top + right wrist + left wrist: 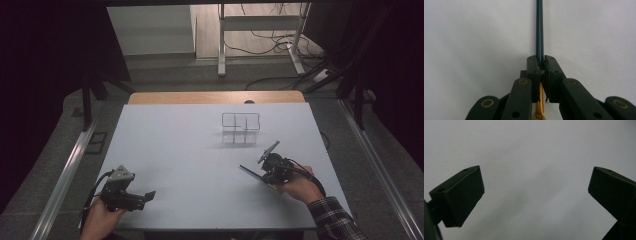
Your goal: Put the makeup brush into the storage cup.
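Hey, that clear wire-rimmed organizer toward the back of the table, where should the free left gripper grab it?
Probably the dark wire rim of the organizer, on its near wall, coming from above with the left gripper open. It stands upright with open compartments, so one jaw can drop inside and one outside.

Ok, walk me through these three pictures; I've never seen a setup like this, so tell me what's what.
No robot here: a person holds hand-operated tongs, one set in each hand. The wide picture looks down from above onto a pale table. The left tongs sit near the table's front edge; the right tongs are on the other side. Farther back stands a small clear rack with compartments.

The other two pictures come from cameras riding on the tongs themselves. The left one shows the left tongs wide open over bare table, with nothing between them. The right one shows the right tongs shut on a thin dark flat piece, seen edge-on. What exactly it is I can't tell.
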`<state>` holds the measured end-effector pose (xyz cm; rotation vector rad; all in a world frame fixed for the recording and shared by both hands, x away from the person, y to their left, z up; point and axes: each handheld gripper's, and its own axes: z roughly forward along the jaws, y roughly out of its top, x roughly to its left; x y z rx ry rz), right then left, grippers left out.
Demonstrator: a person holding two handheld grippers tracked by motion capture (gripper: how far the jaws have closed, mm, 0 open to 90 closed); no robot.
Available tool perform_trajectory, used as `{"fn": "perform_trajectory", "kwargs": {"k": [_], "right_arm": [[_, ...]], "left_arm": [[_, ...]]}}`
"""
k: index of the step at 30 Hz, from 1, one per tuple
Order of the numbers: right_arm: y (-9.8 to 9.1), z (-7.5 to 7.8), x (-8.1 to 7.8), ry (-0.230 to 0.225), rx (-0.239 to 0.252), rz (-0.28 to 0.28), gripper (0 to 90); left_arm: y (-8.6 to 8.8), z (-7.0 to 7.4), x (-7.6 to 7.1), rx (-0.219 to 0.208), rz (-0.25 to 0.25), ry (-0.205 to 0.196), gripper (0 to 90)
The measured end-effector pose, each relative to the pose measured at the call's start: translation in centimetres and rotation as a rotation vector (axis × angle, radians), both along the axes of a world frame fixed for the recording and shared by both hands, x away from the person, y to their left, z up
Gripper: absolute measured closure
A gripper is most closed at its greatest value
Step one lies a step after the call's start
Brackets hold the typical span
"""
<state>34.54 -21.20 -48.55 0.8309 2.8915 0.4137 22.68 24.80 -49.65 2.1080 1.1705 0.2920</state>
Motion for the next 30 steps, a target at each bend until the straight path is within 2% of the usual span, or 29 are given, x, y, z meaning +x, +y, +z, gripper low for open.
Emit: {"fn": "perform_trajectory", "kwargs": {"k": [5,12,20,26,30], "right_arm": [[-0.1,0.8,-0.2,-0.023,0.025,0.019,84.0],[0.0,1.7,-0.6,-0.036,0.050,0.036,84.0],[0.8,2.3,-0.8,-0.033,0.064,0.077,84.0],[1.4,2.6,-1.0,-0.028,0.072,0.098,84.0],[1.9,2.8,-1.1,-0.020,0.074,0.112,84.0]], "left_arm": [[-0.3,0.2,0.0,0.002,-0.016,-0.010,1.0],[-0.8,0.6,0.0,-0.021,-0.064,-0.020,0.7],[-1.6,0.7,0.2,-0.047,-0.105,-0.090,0.0],[-2.3,0.8,0.4,-0.062,-0.129,-0.099,0.0],[-3.3,0.8,0.7,-0.082,-0.161,-0.088,0.0]]}}
